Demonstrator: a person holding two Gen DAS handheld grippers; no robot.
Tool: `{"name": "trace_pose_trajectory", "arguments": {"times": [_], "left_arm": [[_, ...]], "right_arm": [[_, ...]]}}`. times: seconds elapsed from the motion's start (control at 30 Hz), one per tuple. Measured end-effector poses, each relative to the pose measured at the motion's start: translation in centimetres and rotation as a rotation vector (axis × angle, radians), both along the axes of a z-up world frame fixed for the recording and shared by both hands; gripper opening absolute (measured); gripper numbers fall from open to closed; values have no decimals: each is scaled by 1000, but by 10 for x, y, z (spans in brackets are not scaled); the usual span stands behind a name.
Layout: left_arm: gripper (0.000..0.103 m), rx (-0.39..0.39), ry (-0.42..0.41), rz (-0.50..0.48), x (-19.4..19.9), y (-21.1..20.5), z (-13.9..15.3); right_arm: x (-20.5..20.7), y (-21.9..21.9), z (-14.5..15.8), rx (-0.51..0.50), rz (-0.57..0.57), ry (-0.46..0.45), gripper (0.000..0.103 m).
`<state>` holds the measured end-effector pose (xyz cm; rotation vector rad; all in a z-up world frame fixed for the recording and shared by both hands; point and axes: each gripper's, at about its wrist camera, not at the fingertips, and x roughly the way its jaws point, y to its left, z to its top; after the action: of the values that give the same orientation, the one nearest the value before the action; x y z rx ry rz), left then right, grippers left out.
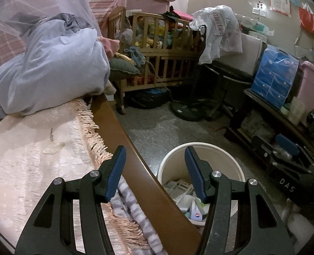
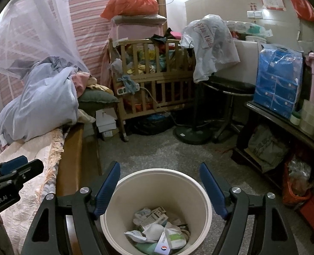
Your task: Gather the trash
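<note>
the right gripper [image 2: 160,186] hangs above one cream bin [image 2: 206,201], its two blue-padded fingers [image 2: 108,188] spread wide with nothing between them; the bin's round mouth sits in the gap and just below the fingertips. inside the bin lies a heap of trash [image 2: 159,229]: crumpled white wrappers, a printed carton and a small pack with a red-and-blue round logo (the pieces overlap too much for a sure count)

the left gripper [image 1: 155,162] also has its two fingers [image 1: 115,174] parted and empty. its left finger is over the bed's fringed peach bedspread [image 1: 29,159], its right finger over the near rim of the same bin [image 1: 231,159], and the brown wooden bed rail [image 1: 135,155] runs up between the two fingers. one small pale scrap [image 1: 53,147] lies on the bedspread, to the left of and beyond the left finger, well apart from the bin

in the right wrist view the left gripper shows at the left edge, beside the right gripper's left finger, over the bed

ahead of both pairs of fingers stand one wooden crib [image 2: 154,74] piled with clothes and one black fan base [image 2: 192,135] on the floor
</note>
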<state>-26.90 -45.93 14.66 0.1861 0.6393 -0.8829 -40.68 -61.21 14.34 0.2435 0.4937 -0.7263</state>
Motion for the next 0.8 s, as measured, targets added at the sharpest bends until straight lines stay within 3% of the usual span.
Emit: {"name": "trace_pose_trajectory", "arguments": {"times": [0.8], "left_arm": [[56,21,-15,19,7,4,-4]], "right_arm": [[6,3,0,-7,6,7,79]]}}
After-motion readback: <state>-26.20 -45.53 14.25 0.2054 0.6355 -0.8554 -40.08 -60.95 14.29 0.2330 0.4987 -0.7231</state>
